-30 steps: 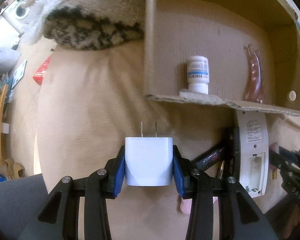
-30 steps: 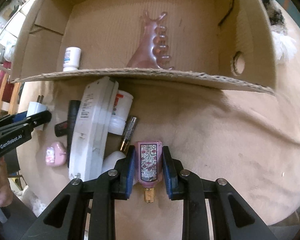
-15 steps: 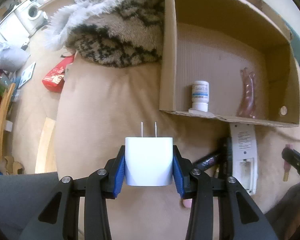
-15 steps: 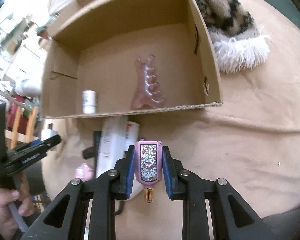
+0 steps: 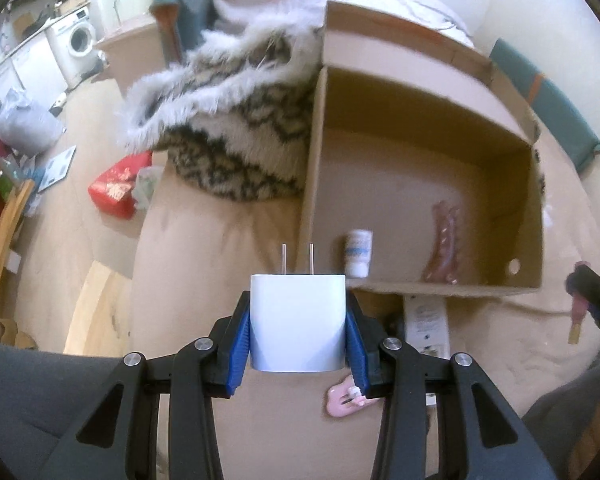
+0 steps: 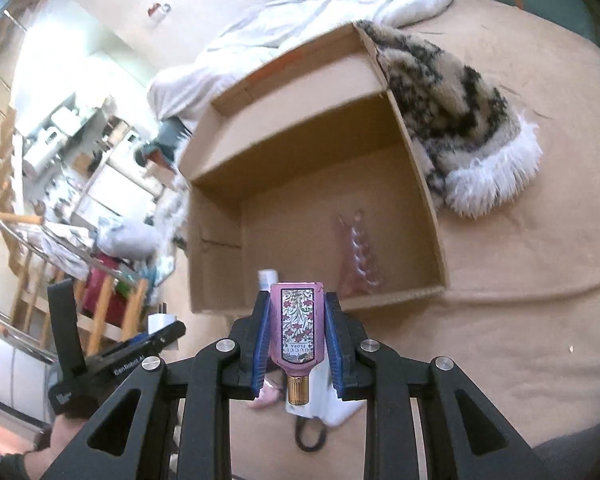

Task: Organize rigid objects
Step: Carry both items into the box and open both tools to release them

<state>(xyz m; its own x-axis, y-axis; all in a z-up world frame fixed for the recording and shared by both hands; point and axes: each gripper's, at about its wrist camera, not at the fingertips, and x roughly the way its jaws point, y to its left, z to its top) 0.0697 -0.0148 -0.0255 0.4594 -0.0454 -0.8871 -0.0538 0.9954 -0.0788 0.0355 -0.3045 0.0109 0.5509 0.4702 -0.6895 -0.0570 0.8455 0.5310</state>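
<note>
My left gripper is shut on a white plug-in charger, prongs pointing away, held above the tan bed in front of the open cardboard box. My right gripper is shut on a pink floral perfume bottle, gold cap toward me, also raised before the cardboard box. Inside the box stand a small white bottle and a pink hair claw. The left gripper with the charger shows at the lower left of the right wrist view.
Loose items lie on the bed below the box: a white remote and a pink guitar-shaped piece. A furry patterned blanket lies left of the box, a white duvet behind it. Floor clutter and a wooden chair sit beyond the bed's left edge.
Both grippers have risen and drawn back from the box with their objects still gripped; the box and bed now appear smaller and more of the room shows.
</note>
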